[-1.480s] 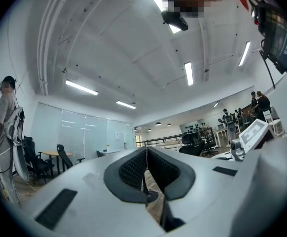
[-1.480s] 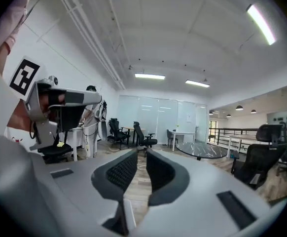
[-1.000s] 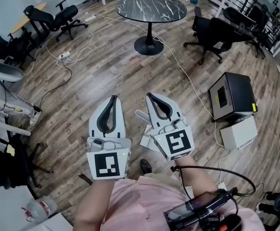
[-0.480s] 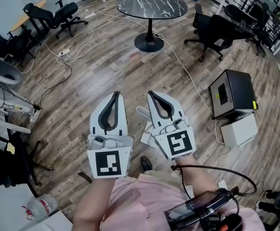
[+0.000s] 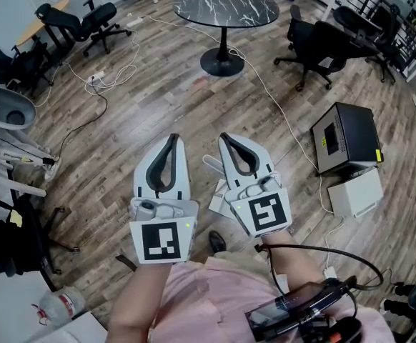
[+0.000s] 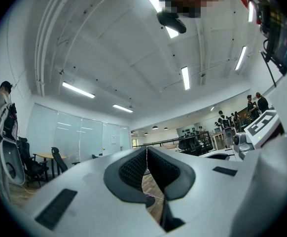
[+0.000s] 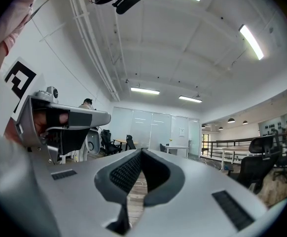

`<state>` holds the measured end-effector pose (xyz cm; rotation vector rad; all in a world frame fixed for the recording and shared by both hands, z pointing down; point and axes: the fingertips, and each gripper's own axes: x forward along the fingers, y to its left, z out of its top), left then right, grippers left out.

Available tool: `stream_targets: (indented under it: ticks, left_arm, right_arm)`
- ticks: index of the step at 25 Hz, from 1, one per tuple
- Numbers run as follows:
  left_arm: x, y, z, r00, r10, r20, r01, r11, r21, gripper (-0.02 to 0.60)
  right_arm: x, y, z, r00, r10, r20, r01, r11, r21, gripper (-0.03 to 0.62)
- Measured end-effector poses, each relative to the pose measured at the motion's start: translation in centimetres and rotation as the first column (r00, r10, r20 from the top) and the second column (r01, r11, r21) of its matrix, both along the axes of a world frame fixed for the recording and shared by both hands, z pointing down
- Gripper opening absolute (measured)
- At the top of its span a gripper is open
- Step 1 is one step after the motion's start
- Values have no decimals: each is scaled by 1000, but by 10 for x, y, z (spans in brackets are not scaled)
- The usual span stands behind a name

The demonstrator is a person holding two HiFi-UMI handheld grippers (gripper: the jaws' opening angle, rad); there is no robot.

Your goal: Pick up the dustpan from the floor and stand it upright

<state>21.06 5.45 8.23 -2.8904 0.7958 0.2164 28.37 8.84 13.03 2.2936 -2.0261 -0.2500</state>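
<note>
Underfoot, a wood-plank floor (image 5: 158, 98) is seen, with a round marble-topped table (image 5: 226, 7) well beyond. What is judged to be the dustpan (image 5: 216, 204), white and probably light, stiff, smooth plastic, lies flat on the floor, mostly hidden beneath the right gripper (image 5: 224, 140). Its projecting handle (image 5: 211, 167) is best taken. The jaws of the right gripper and the left gripper (image 5: 171, 141) are closed on nothing.

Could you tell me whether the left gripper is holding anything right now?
No, the left gripper has its jaws pressed together at the tips, with nothing between them.
</note>
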Motion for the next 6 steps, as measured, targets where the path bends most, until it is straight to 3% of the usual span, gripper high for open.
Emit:
stream_targets:
  ticks: [6]
  left_arm:
    - [4, 5, -4, 1000, 0, -2, 0, 1000, 4, 14]
  right_arm:
    - [3, 3, -3, 1000, -1, 1, 1, 1000, 2, 1]
